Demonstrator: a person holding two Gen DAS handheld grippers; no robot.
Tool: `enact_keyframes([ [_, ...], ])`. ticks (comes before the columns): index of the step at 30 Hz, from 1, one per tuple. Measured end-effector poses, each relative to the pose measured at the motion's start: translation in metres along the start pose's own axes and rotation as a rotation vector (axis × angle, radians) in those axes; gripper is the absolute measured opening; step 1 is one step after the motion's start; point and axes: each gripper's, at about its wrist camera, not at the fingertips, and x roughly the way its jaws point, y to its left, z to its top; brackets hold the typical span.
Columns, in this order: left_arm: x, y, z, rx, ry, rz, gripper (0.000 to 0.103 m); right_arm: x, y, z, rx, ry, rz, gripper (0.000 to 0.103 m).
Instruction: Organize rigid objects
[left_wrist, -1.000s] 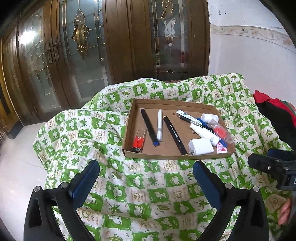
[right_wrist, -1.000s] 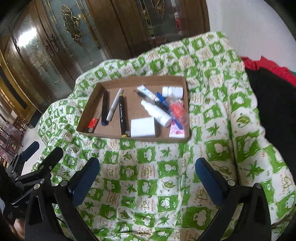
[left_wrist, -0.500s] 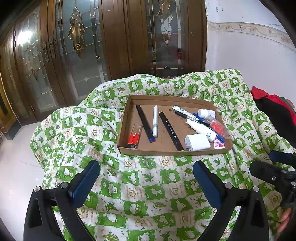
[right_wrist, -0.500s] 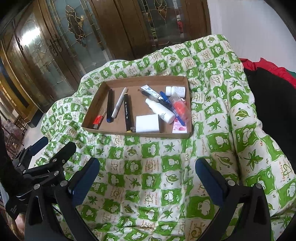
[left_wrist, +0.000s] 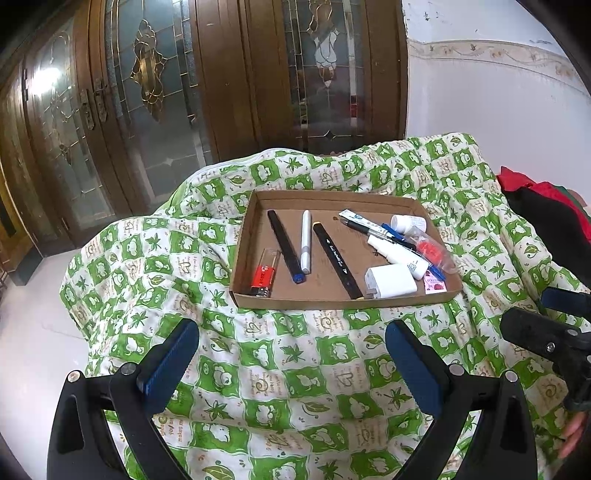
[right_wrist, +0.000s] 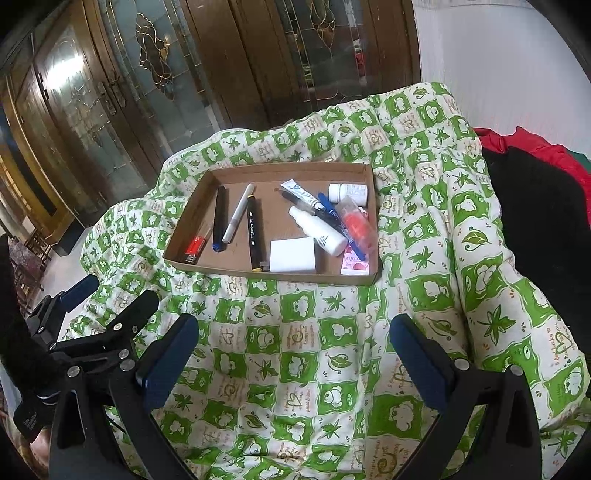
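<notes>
Your left tool (left_wrist: 291, 365) fingers apart, holding nothing, your right tool (right_wrist: 295, 354) likewise apart, both over the near quilt (left_wrist: 288, 354), tray (left_wrist: 332, 302) farther on it, lighter (left_wrist: 265, 273) at its left, pens (left_wrist: 306, 242) centre, bottles (left_wrist: 399, 255) and charger (left_wrist: 389, 282) right.

A shallow cardboard tray (left_wrist: 243, 254) is resting on the green-checked quilt, holding all items. A red lighter (left_wrist: 265, 273), two black markers (left_wrist: 286, 246) (left_wrist: 334, 254) and a white pen (left_wrist: 305, 242) are lying on its left half; a white charger block (left_wrist: 391, 282), white bottle (left_wrist: 399, 256), pill bottle (left_wrist: 408, 223) and blue pens (left_wrist: 406, 242) are crowding the right.
</notes>
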Motion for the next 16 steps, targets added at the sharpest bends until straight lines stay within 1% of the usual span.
enact_keyframes([
  [13,0.0009,0.0011,-0.0006,0.004,-0.005,0.000,0.102,0.0007,0.0006,-0.0008,-0.001,0.002,0.000,0.103],
  [16,0.0006,0.0015,-0.0003,0.004,-0.001,0.001,0.102,0.0039,-0.0011,-0.0001,-0.003,0.021,0.004,0.103],
])
